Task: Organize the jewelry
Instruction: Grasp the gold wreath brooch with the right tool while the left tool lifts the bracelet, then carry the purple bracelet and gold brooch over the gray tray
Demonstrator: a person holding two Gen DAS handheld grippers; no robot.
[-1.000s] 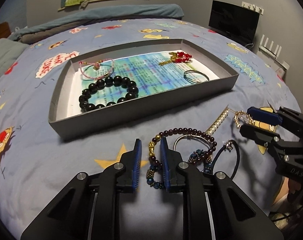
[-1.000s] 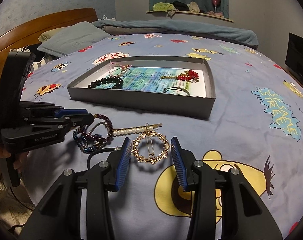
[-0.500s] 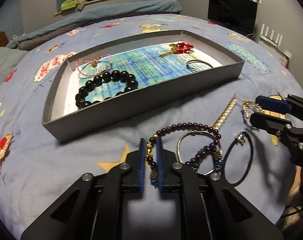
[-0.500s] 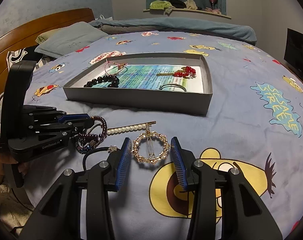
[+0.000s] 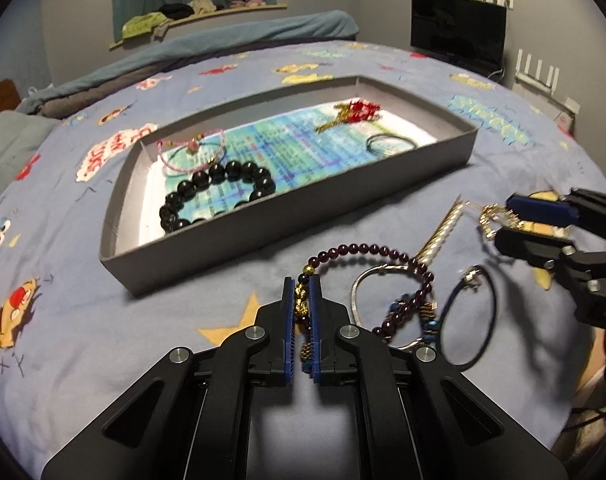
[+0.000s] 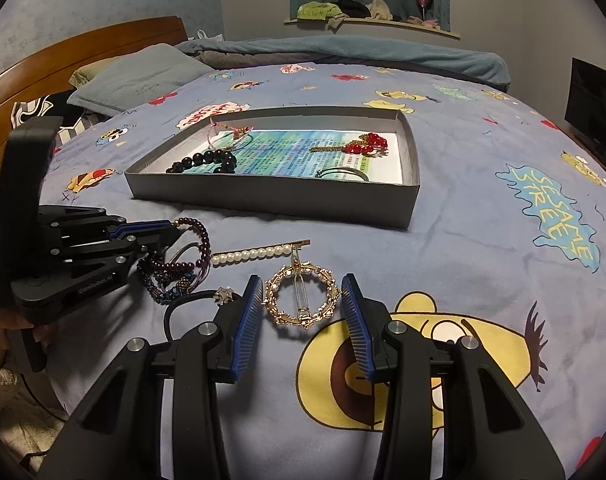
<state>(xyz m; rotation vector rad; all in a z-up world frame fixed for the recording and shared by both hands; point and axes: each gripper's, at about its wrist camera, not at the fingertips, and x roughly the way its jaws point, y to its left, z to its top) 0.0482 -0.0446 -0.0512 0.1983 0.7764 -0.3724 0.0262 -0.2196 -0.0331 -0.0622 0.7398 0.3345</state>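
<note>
Already the left claw (image 5: 302,308) is pinched nearly shut on the gold charm section of the dark garnet bead bracelet (image 5: 367,252), gripping the stiffest part so the loop should lift free of the tangled pile beside it. That bracelet lies on the bed (image 5: 63,320) just in front of the grey tray (image 5: 287,224), where a black bead bracelet (image 5: 219,188), a pink cord, a red hairpin and a thin bangle sit apart, presumably sorted. The right claw (image 6: 303,308) is spread wide with nothing held, straddling the gold wreath clip (image 6: 301,296) as if readying to close on it.
</note>
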